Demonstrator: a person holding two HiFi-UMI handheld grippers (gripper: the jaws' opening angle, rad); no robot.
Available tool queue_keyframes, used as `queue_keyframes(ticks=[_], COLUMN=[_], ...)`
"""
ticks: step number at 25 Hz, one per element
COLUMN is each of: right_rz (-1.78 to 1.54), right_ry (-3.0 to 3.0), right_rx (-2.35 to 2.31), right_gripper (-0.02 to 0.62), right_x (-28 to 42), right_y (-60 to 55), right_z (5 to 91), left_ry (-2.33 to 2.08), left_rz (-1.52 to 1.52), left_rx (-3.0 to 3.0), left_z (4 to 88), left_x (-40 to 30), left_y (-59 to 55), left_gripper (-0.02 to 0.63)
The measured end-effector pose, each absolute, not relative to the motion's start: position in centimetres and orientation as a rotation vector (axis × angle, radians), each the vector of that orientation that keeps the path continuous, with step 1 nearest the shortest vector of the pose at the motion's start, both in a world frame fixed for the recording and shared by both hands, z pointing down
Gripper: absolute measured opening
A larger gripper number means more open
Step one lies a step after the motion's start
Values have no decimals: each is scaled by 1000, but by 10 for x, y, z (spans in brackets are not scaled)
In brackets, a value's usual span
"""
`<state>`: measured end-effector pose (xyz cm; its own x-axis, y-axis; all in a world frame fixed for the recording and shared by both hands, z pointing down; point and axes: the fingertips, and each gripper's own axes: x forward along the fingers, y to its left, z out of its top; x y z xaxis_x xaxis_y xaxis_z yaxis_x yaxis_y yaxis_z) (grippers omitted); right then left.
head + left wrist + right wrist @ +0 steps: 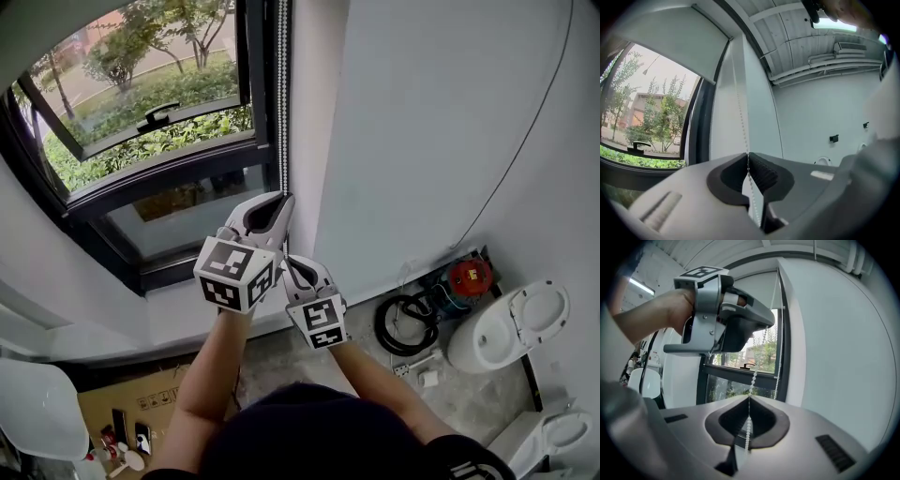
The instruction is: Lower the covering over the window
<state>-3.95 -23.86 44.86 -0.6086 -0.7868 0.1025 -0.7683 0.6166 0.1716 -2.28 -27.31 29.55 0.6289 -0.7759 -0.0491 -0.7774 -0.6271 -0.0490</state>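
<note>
We see left tongs (748, 160) clamped shut on the bead chain (740, 115), just above right tongs (749, 401), also pinched shut on it. Blind (670, 42) sits rolled up, high above both tongs.

White toilet (514, 328) on floor at R; coiled black hose (403, 325) just beside it, red device (470, 277) near; thin black cable (525, 141) down wall; cardboard box (141, 403) bottom L; shrubs (159, 89) outside.
</note>
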Motion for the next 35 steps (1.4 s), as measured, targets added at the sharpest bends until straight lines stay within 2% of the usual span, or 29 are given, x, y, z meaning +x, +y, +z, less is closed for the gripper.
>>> queue_keyframes(ticks=[5, 25, 35], right_rz=[-108, 96, 122], right_ry=[-2660, -2440, -2472], right_rx=[1280, 1067, 1050], right_gripper=[14, 14, 14], right_x=[-40, -36, -36], right_y=[-243, -214, -204], right_z=[457, 594, 605], left_ry=[1300, 1391, 1414], left_rz=[29, -96, -3], left_rx=[-2799, -3011, -2967], left_z=[303, 445, 456], left_x=[-21, -23, -25], left_y=[-272, -245, -234], left_gripper=[15, 14, 14])
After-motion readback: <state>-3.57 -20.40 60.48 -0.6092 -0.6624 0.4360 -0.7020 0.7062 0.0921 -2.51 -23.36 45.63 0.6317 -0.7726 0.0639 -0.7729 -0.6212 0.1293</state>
